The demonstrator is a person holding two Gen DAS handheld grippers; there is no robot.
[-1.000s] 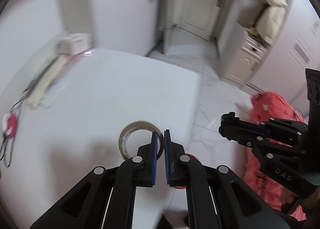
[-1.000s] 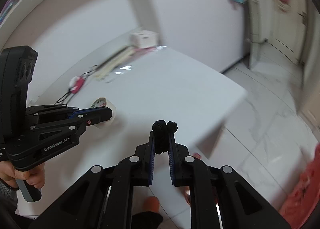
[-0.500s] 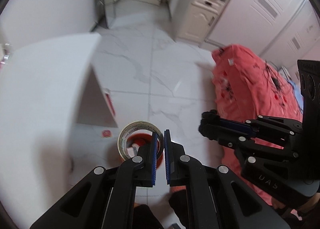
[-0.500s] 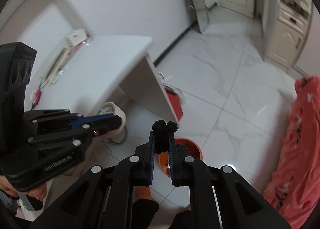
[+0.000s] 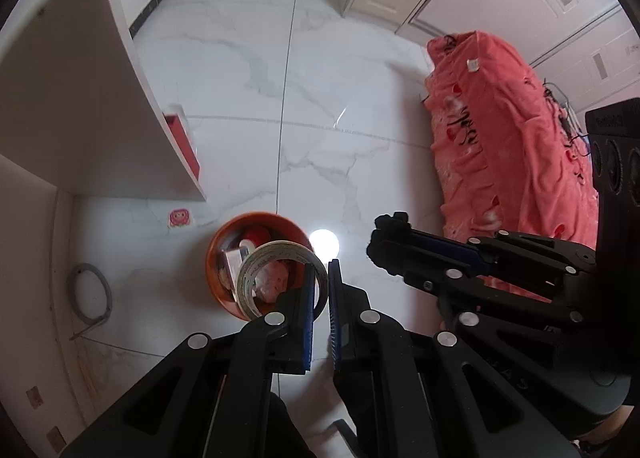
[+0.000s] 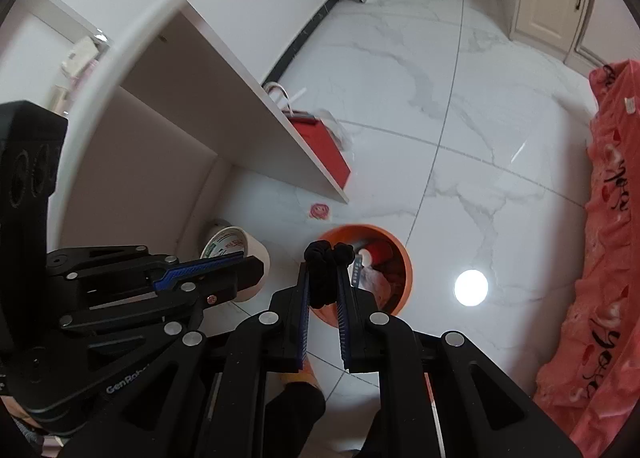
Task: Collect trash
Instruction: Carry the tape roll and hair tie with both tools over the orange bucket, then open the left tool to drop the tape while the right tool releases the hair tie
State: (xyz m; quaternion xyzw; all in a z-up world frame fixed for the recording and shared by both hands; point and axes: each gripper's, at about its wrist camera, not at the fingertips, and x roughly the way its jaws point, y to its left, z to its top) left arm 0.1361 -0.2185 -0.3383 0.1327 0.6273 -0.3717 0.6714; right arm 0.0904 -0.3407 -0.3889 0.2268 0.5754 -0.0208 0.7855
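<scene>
Trash goes in the orange bin point(image 5: 256, 262) that stands on the white floor point(image 5: 320, 98), and the bin is our landmark. It already has some things inside: a small box, something red and white, and some crumpled stuff.

The left gripper point(image 5: 320, 298) is pinched tight on the rim of a tape roll point(image 5: 276, 274). From its own camera, the roll hangs right over the bin's open mouth. From the other camera it looks off to the left of the bin, so I cannot be sure it is really above the hole.

The right gripper point(image 6: 324, 282) is squeezed shut on a small black lumpy thing point(image 6: 326, 262), maybe a hair tie. It hangs above the near left edge of the bin.

A red bag point(image 6: 320, 146) sits behind the bin, next to the white desk side point(image 6: 224, 98). A pink sticker point(image 6: 319, 211) lies on the floor just behind the bin. A pink blanket point(image 5: 512, 130) is far off to the right of the bin.

To do this step well, I think both hands should go lower and move over the middle of the bin before letting go. The roll is round, so if it hits the rim it could bounce and roll away. Drop one thing at a time, low and gently.
</scene>
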